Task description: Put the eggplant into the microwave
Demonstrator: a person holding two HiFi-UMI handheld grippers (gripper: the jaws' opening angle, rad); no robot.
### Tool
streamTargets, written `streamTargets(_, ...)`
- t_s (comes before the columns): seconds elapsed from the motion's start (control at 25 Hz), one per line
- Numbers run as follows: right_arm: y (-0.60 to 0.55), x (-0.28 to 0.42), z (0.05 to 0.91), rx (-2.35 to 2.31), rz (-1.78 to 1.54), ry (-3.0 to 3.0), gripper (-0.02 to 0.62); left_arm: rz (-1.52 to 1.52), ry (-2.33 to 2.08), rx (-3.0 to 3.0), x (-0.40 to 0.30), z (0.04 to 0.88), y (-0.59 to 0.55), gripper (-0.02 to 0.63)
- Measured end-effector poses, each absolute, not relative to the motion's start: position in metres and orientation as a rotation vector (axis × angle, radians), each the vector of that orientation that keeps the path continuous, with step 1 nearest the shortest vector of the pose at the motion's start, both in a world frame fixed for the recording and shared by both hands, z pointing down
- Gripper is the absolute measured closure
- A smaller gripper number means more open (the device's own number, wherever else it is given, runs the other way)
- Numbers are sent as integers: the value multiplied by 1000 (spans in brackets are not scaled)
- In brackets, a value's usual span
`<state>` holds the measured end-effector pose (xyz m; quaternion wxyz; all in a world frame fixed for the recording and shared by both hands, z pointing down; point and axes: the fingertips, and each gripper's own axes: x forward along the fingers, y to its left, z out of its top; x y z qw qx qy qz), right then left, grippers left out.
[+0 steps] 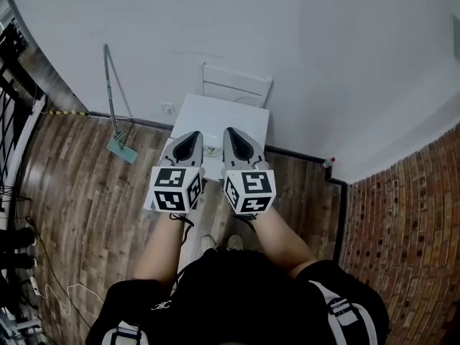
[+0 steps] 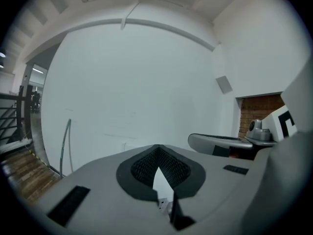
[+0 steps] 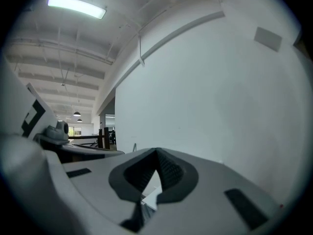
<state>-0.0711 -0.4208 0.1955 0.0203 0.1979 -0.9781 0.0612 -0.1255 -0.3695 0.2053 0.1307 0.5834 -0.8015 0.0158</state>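
The left hand-held gripper (image 1: 195, 135) and right hand-held gripper (image 1: 231, 131), jaws together and empty, were held side by side, high above the white surface (image 1: 231, 113). No eggplant was discernible, so neither could be judged nearer.

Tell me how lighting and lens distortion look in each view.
Head view: even, soft light, sharp; the wide lens bows the white wall along its base. Left gripper view: dim, greyish, black fisheye corners. Right gripper view: brighter, a ceiling strip light glares top left, same fisheye rim.

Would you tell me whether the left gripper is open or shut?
Shut: the left gripper shows jaws touching at the tips, nothing between.
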Motion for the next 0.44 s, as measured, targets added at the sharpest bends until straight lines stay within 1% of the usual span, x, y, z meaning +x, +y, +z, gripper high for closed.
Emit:
streamTargets(0.16,-411,-69,182,628,49,-3057,584,47,-2322,1718,-122,196,-369,607)
streamTargets(0.44,-402,-70,177,618,53,-3071,584,38,-2313,1725,-123,193,-364,607)
